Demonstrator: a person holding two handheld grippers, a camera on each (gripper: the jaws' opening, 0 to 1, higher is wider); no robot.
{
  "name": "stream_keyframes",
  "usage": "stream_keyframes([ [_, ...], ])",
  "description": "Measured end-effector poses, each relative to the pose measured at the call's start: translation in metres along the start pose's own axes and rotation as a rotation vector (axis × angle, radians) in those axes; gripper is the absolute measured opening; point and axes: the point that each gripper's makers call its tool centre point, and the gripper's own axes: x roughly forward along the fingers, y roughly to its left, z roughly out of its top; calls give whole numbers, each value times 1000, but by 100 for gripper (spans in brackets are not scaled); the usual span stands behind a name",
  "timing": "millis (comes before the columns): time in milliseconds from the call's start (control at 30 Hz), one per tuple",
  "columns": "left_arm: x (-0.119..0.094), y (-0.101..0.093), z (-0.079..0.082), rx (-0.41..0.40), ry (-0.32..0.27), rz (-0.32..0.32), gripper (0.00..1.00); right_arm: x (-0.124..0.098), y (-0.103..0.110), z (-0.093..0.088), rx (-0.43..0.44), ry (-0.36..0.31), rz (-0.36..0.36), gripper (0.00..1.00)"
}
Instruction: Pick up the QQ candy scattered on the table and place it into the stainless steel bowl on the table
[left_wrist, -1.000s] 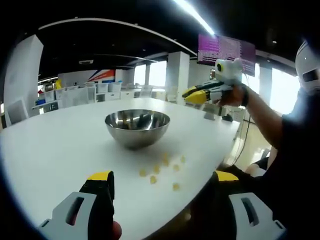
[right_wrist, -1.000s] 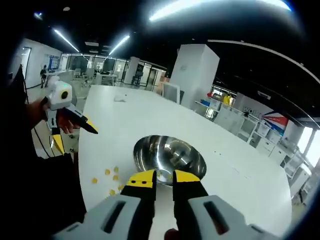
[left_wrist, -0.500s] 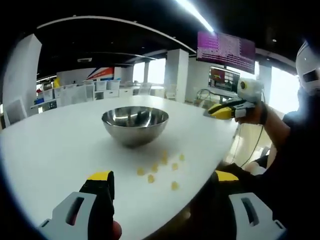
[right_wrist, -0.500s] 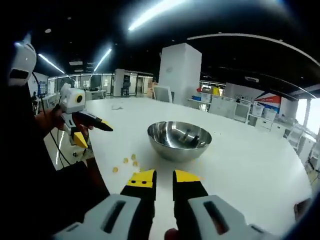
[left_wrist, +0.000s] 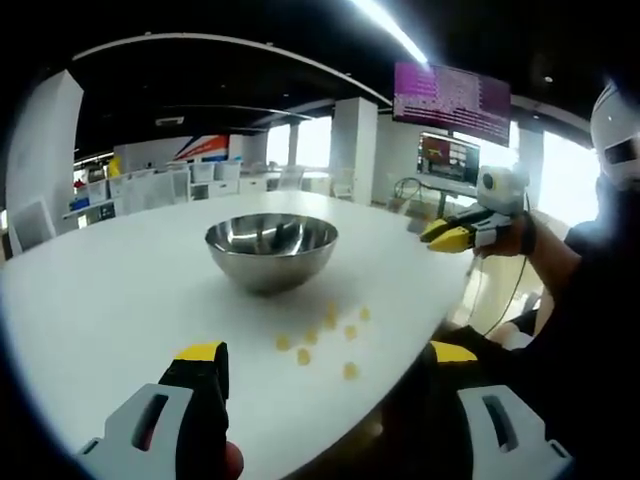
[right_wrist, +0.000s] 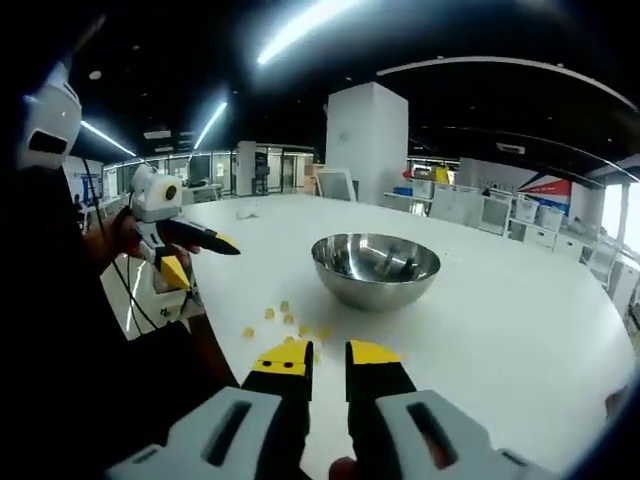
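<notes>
A stainless steel bowl (left_wrist: 271, 250) (right_wrist: 375, 268) stands upright on the white table (left_wrist: 100, 290) (right_wrist: 520, 330). Several yellow QQ candies (left_wrist: 325, 333) (right_wrist: 282, 316) lie scattered in front of it, near the table's edge. My left gripper (left_wrist: 327, 355) is open, its jaws wide apart and low over the table, short of the candies; it also shows as the left gripper (right_wrist: 205, 262), held off the table's edge. My right gripper (right_wrist: 328, 356) is shut with nothing in it, above the table beside the candies; the same right gripper (left_wrist: 440, 235) hangs past the table's right edge.
The person's dark body (left_wrist: 590, 330) (right_wrist: 70, 340) stands at the table's edge beside the candies. A white pillar (right_wrist: 365, 140), shelves and a purple wall screen (left_wrist: 452, 100) lie far behind. A small item (right_wrist: 243, 213) rests at the table's far side.
My right gripper has dropped from above the bowl to a lower, more level pose and drawn back toward the table's edge. The left gripper, bowl and candies have stayed put.
</notes>
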Motion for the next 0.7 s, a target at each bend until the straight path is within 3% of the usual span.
stream_keyframes([
  [700,-2,4,-4,-11,4,6,80,78,22,-50,55,114,103,14],
])
